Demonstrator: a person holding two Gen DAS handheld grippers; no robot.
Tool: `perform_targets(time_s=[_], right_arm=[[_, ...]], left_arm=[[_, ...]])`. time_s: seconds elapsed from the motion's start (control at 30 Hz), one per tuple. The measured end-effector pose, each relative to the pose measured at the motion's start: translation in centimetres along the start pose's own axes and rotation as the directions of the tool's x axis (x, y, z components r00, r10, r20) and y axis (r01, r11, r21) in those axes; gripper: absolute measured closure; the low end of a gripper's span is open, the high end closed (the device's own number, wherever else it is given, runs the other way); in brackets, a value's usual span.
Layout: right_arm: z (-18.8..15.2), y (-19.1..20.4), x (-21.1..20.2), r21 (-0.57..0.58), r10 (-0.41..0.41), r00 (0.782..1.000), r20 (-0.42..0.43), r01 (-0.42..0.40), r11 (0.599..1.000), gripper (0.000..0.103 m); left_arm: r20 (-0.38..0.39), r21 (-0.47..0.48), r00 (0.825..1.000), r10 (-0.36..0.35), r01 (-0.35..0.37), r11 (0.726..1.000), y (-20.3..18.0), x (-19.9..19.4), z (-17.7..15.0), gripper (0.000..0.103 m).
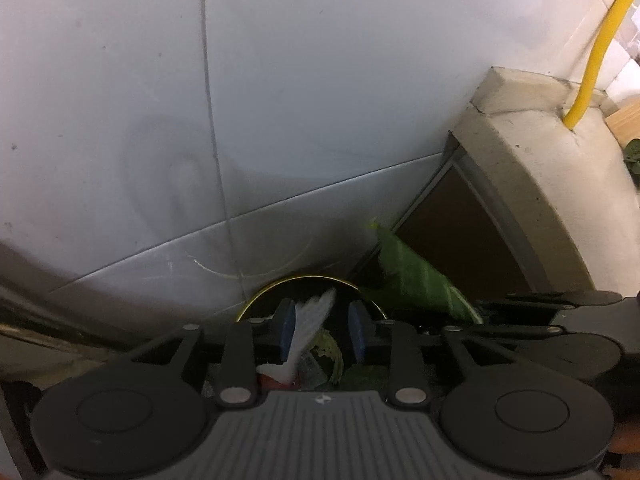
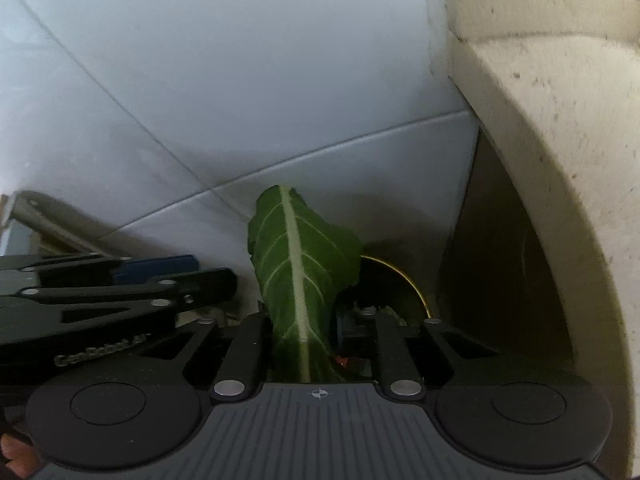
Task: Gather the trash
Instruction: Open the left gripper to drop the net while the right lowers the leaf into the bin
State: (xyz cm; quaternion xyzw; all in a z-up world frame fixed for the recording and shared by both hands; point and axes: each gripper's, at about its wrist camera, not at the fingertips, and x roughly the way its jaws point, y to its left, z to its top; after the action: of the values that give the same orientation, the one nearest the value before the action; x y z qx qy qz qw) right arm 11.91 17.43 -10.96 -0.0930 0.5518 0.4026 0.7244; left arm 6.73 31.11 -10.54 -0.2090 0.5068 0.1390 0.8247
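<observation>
Both grippers hang over a dark round bin with a yellow rim (image 1: 280, 284), also seen in the right wrist view (image 2: 404, 276). My left gripper (image 1: 322, 326) is open; a white crumpled paper (image 1: 312, 320) lies against its left blue pad (image 1: 285, 330), with green scraps below in the bin. My right gripper (image 2: 304, 332) holds a large green leaf (image 2: 300, 264) upright between its jaws. The leaf also shows in the left wrist view (image 1: 412, 276), right of the left gripper. The left gripper's fingers (image 2: 160, 268) appear at the left of the right wrist view.
A white tiled wall (image 1: 280, 100) stands close behind the bin. A beige stone counter edge (image 1: 540, 152) with a dark cabinet panel (image 1: 452, 224) is at the right. A yellow pipe (image 1: 600, 48) rises from the counter.
</observation>
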Motion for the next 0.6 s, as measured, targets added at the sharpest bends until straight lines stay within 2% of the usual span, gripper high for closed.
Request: perform_targets(time_s=[0.13, 0.3, 0.6], right_arm=[[0.1, -0.4, 1.0, 0.035, 0.016, 1.000, -0.024, -0.016, 0.999, 0.069], [0.0, -0.3, 1.7, 0.032, -0.008, 0.999, -0.032, 0.009, 0.999, 0.061], [-0.3, -0.3, 2.2, 0.025, -0.042, 0.999, -0.035, 0.043, 0.999, 0.058]], left_arm=[[0.007, -0.019, 1.000, -0.005, 0.005, 1.000, -0.1, 0.3, 0.4, 0.078], [0.012, -0.024, 1.000, -0.005, 0.005, 1.000, 0.1, 0.1, 0.6, 0.078], [0.038, -0.059, 0.999, 0.019, -0.017, 0.998, 0.7, -0.1, 0.8, 0.078]])
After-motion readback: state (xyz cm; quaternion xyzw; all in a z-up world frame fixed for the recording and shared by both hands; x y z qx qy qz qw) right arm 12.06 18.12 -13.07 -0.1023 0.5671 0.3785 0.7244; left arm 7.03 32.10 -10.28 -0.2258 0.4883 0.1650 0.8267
